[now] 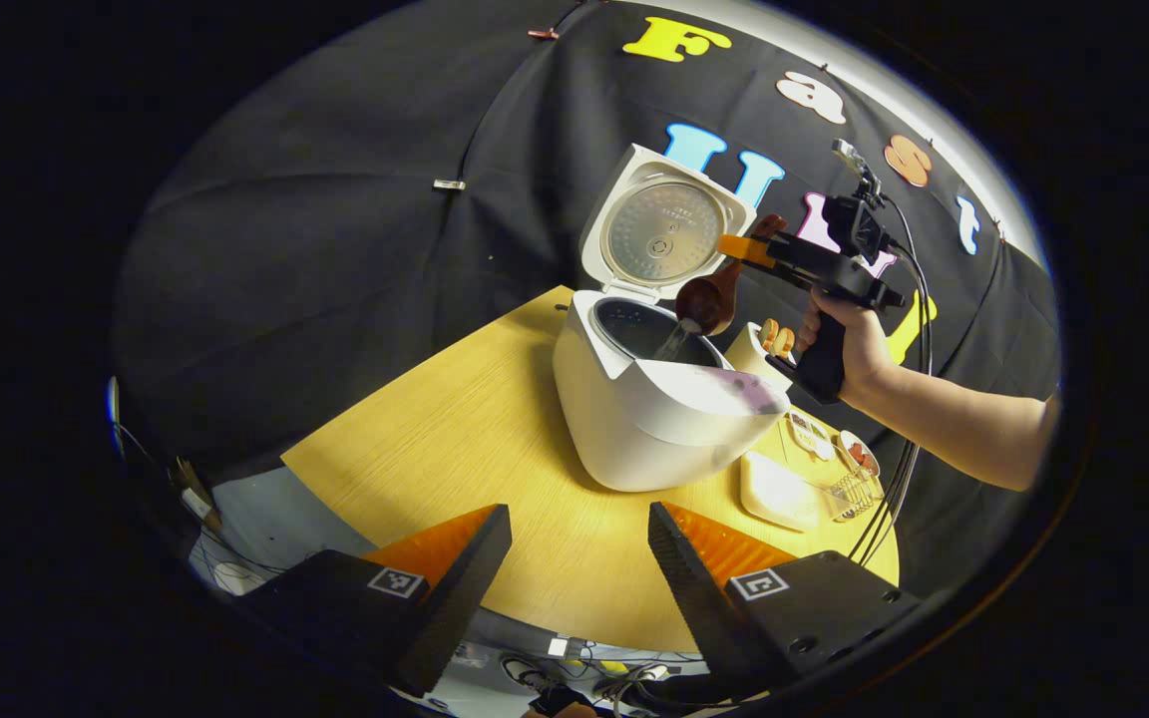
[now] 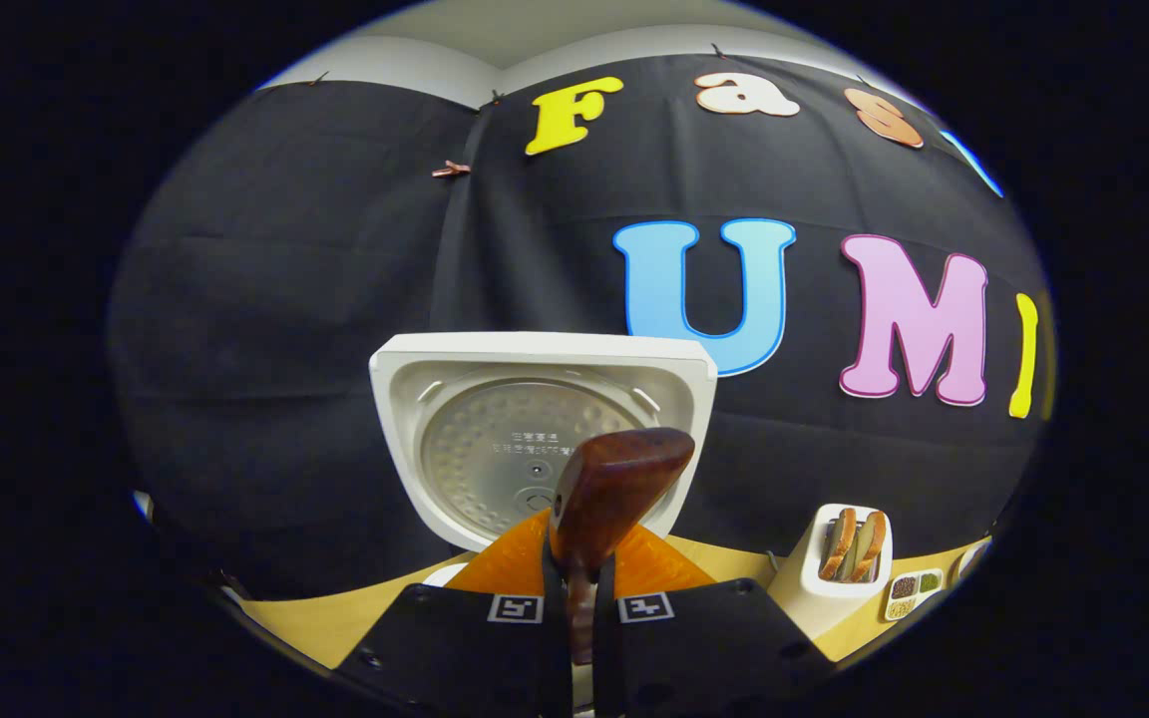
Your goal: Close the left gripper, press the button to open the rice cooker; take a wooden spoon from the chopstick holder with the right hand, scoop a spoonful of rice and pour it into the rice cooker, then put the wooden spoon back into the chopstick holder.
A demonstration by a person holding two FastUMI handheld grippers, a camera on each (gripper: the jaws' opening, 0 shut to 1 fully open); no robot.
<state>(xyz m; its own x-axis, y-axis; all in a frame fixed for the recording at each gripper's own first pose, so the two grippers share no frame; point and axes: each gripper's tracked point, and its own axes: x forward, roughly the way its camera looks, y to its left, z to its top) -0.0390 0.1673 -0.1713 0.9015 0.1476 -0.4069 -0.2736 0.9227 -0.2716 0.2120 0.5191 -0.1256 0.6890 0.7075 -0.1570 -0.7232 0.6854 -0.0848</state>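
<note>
The white rice cooker (image 1: 654, 419) stands on the wooden table (image 1: 455, 439) with its lid (image 1: 659, 229) (image 2: 545, 439) swung up. My right gripper (image 1: 739, 247) (image 2: 579, 578) is shut on the dark wooden spoon (image 1: 714, 294) (image 2: 619, 479). The spoon's bowl tilts down over the open pot, and a pale streak runs from it into the pot. My left gripper (image 1: 579, 543) hangs open and holds nothing, low over the table's near edge in front of the cooker. The white chopstick holder (image 1: 764, 344) (image 2: 839, 568) with several utensils stands just right of the cooker.
A small tray of grains (image 1: 814, 439) (image 2: 909, 588), a white dish (image 1: 779, 489) and a wire basket (image 1: 854, 489) lie to the right of the cooker. A hand and forearm (image 1: 934, 419) reach in from the right. Cables hang below the table's near edge.
</note>
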